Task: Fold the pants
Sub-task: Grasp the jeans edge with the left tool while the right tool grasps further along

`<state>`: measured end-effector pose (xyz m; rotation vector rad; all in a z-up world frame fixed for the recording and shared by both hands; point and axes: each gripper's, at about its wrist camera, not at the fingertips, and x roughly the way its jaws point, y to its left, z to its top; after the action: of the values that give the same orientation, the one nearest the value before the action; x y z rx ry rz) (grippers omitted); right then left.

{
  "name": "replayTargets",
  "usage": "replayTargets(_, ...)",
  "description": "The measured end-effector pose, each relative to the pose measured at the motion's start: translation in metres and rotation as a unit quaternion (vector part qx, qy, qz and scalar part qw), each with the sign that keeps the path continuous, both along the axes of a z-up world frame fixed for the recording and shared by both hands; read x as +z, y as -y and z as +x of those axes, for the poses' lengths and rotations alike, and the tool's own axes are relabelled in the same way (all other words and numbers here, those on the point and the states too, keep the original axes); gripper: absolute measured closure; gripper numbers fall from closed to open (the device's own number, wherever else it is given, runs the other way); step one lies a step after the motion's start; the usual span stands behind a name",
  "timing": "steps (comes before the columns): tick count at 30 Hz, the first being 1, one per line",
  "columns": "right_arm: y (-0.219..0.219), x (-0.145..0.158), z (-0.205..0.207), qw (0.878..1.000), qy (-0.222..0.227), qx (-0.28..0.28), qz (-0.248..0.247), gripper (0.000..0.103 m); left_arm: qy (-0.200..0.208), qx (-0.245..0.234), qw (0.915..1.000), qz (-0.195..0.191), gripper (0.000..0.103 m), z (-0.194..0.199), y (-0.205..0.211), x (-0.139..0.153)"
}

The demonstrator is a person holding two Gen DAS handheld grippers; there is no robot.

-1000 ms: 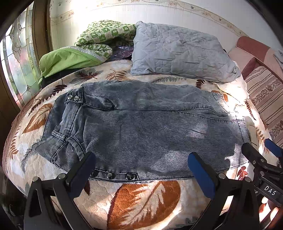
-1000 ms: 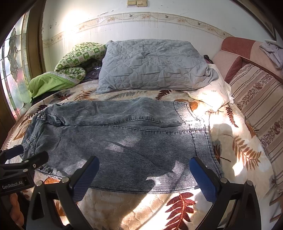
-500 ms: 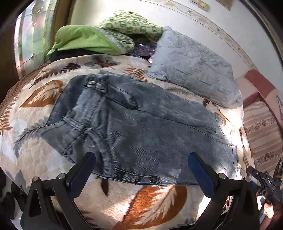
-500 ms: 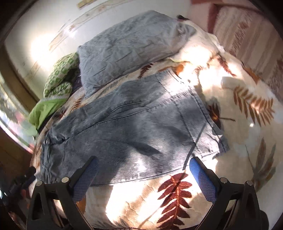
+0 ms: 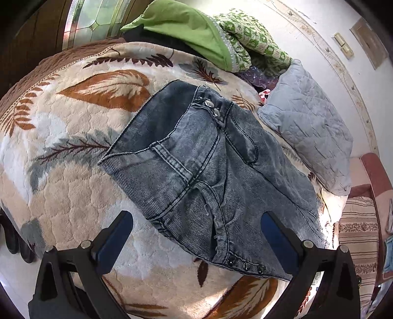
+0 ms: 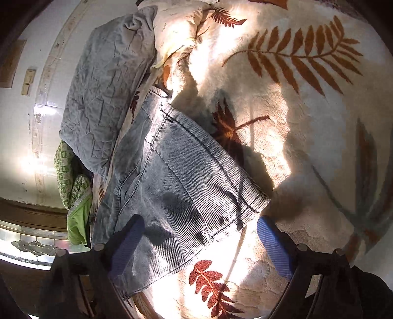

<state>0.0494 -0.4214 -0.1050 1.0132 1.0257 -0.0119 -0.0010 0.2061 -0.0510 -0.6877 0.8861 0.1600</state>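
Grey-blue denim pants [image 5: 208,171] lie folded flat on a bed with a leaf-print blanket [image 5: 73,152]. The left wrist view shows the waistband end with metal buttons [image 5: 212,108]. My left gripper [image 5: 196,240] is open, hovering over the waist end near the front edge, holding nothing. The right wrist view shows the hem end of the pants [image 6: 186,186]. My right gripper [image 6: 199,243] is open above the hem corner, empty.
A grey quilted pillow [image 5: 309,127] lies behind the pants, also in the right wrist view [image 6: 108,81]. Green bedding [image 5: 196,32] is piled at the far corner. A striped sofa [image 5: 358,235] stands right of the bed. A stained-glass window [image 5: 98,17] is behind.
Both grippers have swung outward and turned: the left toward the waist end, the right toward the hem end. Both stay open. The pants have not moved.
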Motion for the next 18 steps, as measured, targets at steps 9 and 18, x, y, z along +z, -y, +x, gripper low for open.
replayTargets(9,-0.002,-0.002,0.008,0.999,-0.011,-0.013,-0.044,0.073,-0.066,0.056,0.9961,-0.015,0.062,0.014,-0.023,-0.023)
replayTargets(18,-0.012,0.026,0.008,0.993,0.028,0.019,-0.116,0.089,-0.04,0.095,0.994,0.035,0.087,0.003,-0.023,0.003)
